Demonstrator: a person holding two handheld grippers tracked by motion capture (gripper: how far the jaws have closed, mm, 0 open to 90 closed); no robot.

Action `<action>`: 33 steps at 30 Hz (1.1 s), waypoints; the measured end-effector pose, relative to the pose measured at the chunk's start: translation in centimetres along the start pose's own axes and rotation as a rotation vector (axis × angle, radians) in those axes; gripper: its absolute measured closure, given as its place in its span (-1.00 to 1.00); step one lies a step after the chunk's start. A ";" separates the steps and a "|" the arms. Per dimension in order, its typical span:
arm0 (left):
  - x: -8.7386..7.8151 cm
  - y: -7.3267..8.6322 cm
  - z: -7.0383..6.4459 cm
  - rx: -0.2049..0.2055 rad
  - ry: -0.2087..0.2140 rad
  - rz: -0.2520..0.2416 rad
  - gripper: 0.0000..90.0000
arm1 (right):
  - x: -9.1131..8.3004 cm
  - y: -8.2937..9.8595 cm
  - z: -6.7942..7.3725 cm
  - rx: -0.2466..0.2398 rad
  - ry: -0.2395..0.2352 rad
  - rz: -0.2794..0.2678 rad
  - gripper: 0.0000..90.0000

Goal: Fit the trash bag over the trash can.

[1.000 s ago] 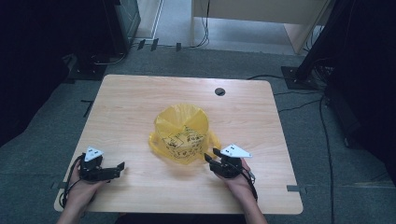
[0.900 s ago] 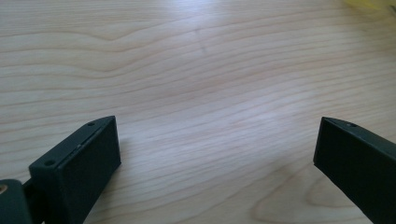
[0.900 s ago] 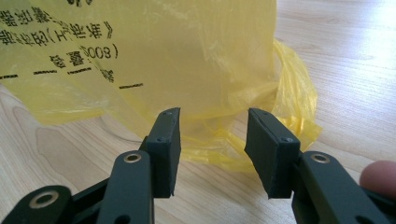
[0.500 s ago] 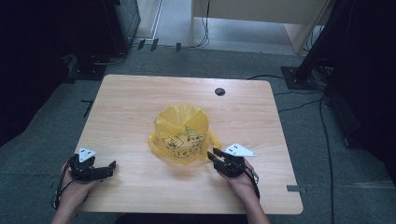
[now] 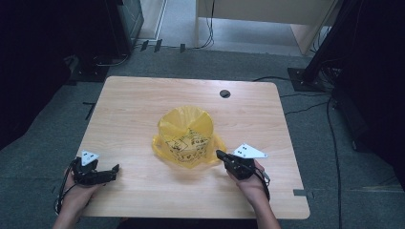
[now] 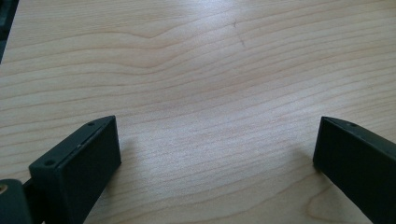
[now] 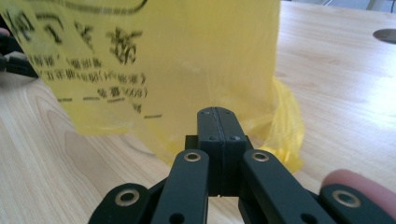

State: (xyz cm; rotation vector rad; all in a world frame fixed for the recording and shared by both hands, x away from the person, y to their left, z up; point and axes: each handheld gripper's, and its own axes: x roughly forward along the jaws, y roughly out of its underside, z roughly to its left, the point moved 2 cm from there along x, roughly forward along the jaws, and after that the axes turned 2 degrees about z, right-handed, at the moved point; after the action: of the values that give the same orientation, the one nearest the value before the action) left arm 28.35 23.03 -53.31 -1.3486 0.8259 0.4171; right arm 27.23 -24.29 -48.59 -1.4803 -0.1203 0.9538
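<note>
Bags: one yellow bag (image 5: 187, 136), mid-table (image 5: 133, 100).
Grippers: two, both mine.
My left gripper (image 5: 114, 169): jaws wide, near the front-left corner.
My right gripper (image 5: 220, 155): jaws pressed together, empty, tips just beside the bag.

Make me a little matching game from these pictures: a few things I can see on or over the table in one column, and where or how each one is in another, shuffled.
Things:
1. yellow bag
2. left claw
3. right claw
4. dark round hole

Descriptions:
A. jaws pressed together, right beside the plastic
B. in the table top, near the far edge
C. jaws spread wide over bare wood, near the front left corner
D. standing in the middle of the table, black print on its side

Pairs: 1-D, 2-C, 3-A, 4-B
</note>
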 end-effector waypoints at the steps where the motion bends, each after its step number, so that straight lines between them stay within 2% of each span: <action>1: 0.0 0.0 0.0 -0.002 0.000 -0.001 -0.99 | -0.2 -0.3 -0.2 0.003 -0.010 -0.006 1.00; 3: 0.0 0.0 0.0 0.000 -0.001 0.000 -0.99 | -0.7 -0.9 -0.4 -0.010 -0.013 -0.015 1.00; 5: 0.0 0.0 0.0 -0.001 -0.001 0.000 -0.99 | -1.1 -1.7 -0.7 -0.006 -0.039 -0.033 1.00; 7: 0.0 0.0 0.0 -0.003 -0.004 0.001 -0.99 | -1.4 -2.4 -0.7 0.001 -0.042 -0.053 1.00; 10: 0.0 0.0 -0.1 -0.007 -0.005 -0.001 -0.99 | -1.8 -3.6 -0.7 -0.040 -0.029 -0.074 1.00; 18: 0.0 0.0 -0.1 -0.009 -0.005 -0.003 -0.99 | -2.4 -7.4 0.1 -0.164 -0.094 -0.119 1.00; 20: 0.1 0.0 -0.1 -0.008 -0.004 -0.002 -0.99 | -2.2 -8.3 0.5 -0.218 -0.113 -0.131 1.00; 25: 0.1 0.0 -0.1 -0.008 -0.004 -0.002 -0.99 | -1.1 -10.2 1.8 -0.369 -0.177 -0.092 1.00; 33: 0.1 0.0 -0.1 -0.008 -0.004 -0.003 -0.99 | 1.2 -13.1 3.8 -0.521 -0.266 -0.020 1.00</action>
State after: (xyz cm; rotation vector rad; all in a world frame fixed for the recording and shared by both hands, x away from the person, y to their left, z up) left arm 28.41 22.94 -53.32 -1.3555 0.8195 0.4206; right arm 31.74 -18.15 -37.20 -1.8090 -0.6140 1.1546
